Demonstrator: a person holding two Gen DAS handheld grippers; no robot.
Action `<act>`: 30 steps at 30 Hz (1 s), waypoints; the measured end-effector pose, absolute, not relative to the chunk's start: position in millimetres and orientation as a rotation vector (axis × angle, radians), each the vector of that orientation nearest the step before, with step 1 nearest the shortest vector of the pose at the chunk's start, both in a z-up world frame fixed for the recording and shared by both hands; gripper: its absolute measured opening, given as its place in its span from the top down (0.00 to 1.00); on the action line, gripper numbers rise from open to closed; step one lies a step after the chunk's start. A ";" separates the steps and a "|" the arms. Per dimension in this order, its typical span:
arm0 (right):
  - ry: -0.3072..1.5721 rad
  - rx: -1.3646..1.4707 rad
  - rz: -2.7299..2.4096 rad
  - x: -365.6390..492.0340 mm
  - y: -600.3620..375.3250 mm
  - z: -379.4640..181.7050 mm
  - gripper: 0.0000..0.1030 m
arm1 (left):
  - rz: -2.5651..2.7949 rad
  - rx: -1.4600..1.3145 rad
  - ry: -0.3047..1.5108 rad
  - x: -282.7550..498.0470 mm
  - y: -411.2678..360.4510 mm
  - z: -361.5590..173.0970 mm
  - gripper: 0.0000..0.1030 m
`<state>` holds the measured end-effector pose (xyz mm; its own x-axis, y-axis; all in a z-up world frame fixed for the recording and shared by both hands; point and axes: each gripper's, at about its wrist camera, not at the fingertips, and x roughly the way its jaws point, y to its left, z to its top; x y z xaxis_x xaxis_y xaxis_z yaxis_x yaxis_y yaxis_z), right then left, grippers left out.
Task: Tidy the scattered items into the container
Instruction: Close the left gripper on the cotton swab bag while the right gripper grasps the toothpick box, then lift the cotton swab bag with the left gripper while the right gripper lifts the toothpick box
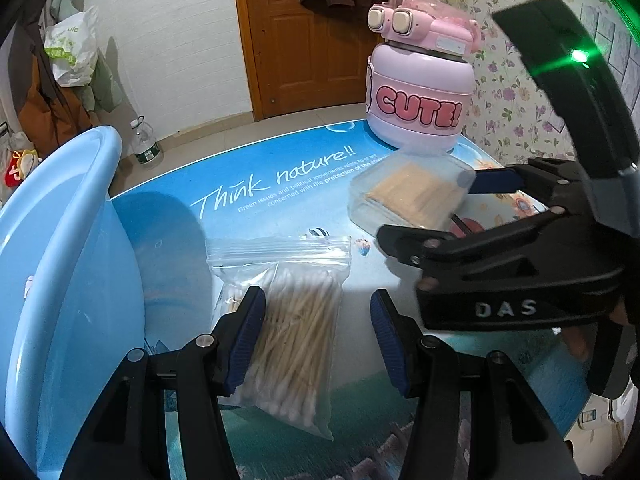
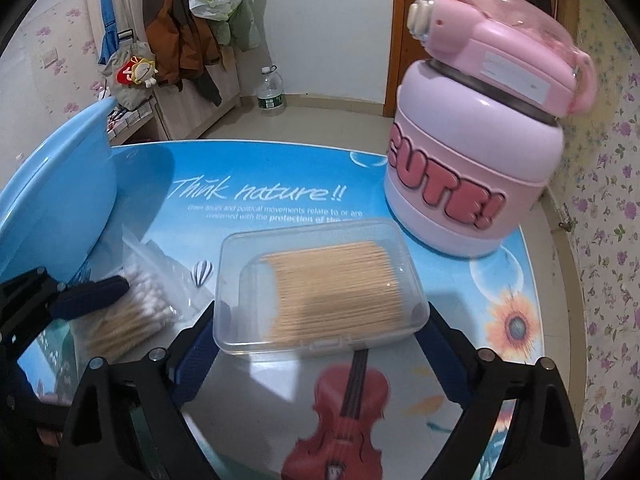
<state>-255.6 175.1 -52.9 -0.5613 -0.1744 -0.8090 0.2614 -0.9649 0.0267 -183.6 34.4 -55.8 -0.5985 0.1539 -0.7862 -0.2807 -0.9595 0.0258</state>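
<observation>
My left gripper [image 1: 316,344] is spread wide above the bag of cotton swabs [image 1: 294,332]; the bag lies flat on the table [image 1: 280,208], mostly between my jaws, its left part under the left pad [image 1: 248,340]. The blue basin [image 1: 60,240] stands just left of that pad. My right gripper [image 2: 320,344] has its jaws on either side of the clear box of toothpicks [image 2: 320,288], both pads at its side walls; whether they press it I cannot tell. Beyond the box, to the right, stands the pink bottle [image 2: 472,160].
</observation>
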 end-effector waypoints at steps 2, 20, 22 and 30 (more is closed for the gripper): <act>0.142 1.318 -2.577 -249.6 179.1 -51.3 0.09 | 2.599 -1.260 0.215 -181.1 34.5 -55.6 0.51; 0.015 1.284 -2.711 -153.6 222.2 -30.8 0.09 | 2.508 -1.253 0.153 -118.4 38.5 -48.3 0.57; 0.018 1.279 -2.721 -150.1 215.8 -35.3 0.09 | 2.506 -1.250 0.150 -113.9 37.3 -47.9 0.57; 0.008 1.305 -2.726 -140.8 210.2 -50.3 0.09 | 2.503 -1.231 0.200 -112.0 37.3 -47.9 0.53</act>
<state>-140.8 210.2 -50.3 -0.6215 -0.1050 -0.7763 0.1097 -0.9929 0.0464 -112.0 37.3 -47.9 -0.5647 0.2421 -0.7890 -0.3640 -0.9311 -0.0251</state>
